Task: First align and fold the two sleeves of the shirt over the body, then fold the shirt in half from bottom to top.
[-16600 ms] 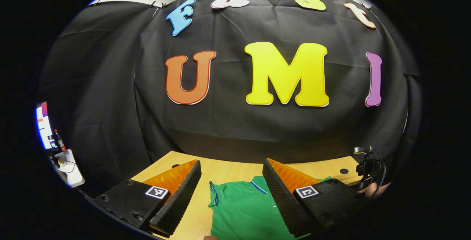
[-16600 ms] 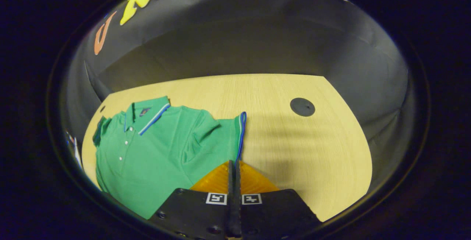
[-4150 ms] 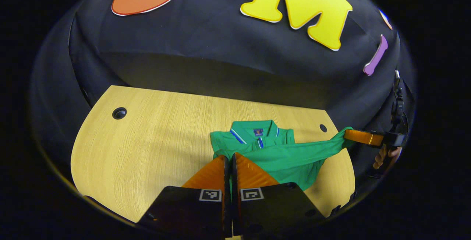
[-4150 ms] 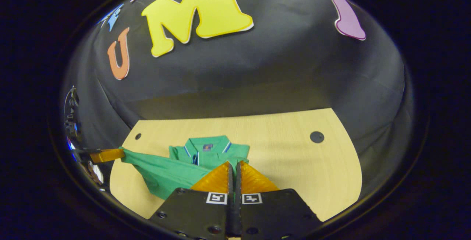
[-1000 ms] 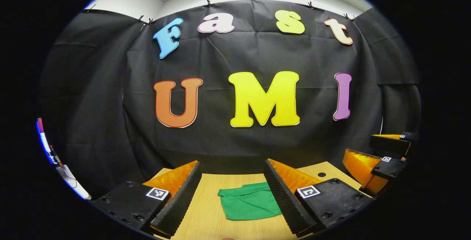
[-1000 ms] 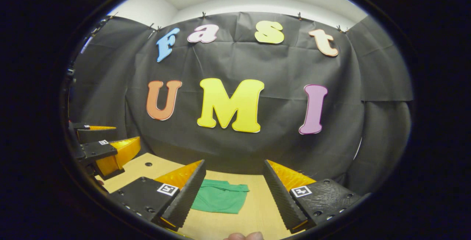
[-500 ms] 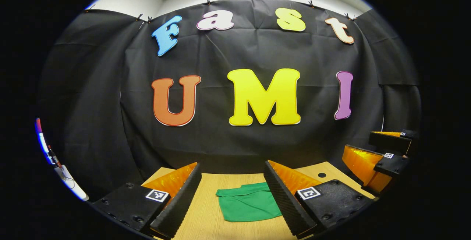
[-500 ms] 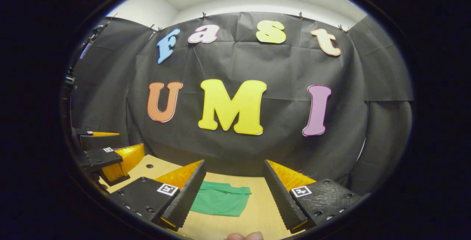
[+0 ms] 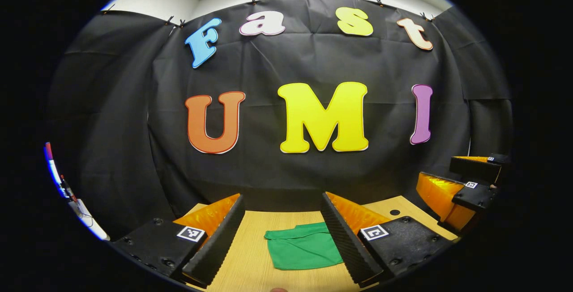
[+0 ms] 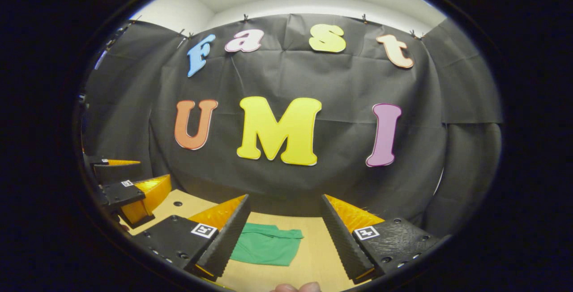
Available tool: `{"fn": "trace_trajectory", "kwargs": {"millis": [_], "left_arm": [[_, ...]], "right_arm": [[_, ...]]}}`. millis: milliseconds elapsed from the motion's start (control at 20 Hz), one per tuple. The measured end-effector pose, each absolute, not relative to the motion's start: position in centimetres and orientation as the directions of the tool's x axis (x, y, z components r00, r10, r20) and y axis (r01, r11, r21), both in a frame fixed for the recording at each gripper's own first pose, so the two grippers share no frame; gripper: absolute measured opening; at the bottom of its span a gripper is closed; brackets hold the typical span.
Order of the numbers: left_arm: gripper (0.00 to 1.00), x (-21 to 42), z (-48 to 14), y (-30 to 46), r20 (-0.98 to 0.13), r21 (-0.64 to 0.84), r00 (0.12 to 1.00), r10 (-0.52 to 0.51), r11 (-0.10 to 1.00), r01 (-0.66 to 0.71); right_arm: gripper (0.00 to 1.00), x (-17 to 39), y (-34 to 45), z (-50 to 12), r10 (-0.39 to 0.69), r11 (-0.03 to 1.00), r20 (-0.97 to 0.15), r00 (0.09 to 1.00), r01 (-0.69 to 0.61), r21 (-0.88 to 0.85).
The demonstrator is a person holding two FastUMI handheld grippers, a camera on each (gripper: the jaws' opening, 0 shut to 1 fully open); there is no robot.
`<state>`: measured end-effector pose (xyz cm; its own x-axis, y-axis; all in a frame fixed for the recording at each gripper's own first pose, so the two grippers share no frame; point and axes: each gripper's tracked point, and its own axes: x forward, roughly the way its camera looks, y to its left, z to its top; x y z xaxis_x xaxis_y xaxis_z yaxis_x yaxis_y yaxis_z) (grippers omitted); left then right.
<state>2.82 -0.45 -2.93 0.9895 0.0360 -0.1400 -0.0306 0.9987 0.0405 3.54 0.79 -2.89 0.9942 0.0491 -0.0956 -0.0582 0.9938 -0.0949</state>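
Observation:
The green shirt (image 9: 303, 251) lies folded into a small flat rectangle on the wooden table (image 9: 250, 265). In the left gripper view it rests between the spread fingers of my left gripper (image 9: 283, 243), which is open and holds nothing. My right gripper (image 9: 452, 180) hangs open at the far right, above the table's corner. In the right gripper view the shirt (image 10: 265, 247) lies between the fingers of my right gripper (image 10: 283, 243), open and raised off the cloth. There my left gripper (image 10: 130, 184) shows open at the left edge.
A round cable hole (image 9: 395, 212) marks the table's right rear corner and another hole (image 10: 178, 203) the left rear. The black cloth wall closes the table's far side. A fingertip (image 10: 295, 287) shows at the bottom edge. White gear (image 9: 83, 216) stands far left.
Over the last second both grippers stayed open and nearly still, drifting only slightly. Earlier, both were shut on the shirt's hem, lifting it; now the shirt lies folded and released.

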Motion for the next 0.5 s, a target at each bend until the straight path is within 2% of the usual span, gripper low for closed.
{"fn": "trace_trajectory", "kwargs": {"millis": [500], "left_arm": [[1.0, 3.15, -3.42, -0.31, -0.152, 0.021, 0.988, 0.032, 0.999, -0.029]], "right_arm": [[0.98, 3.61, 0.49, -3.29, 0.03, 0.995, -0.106, 0.994, -0.039, -0.087]]}}
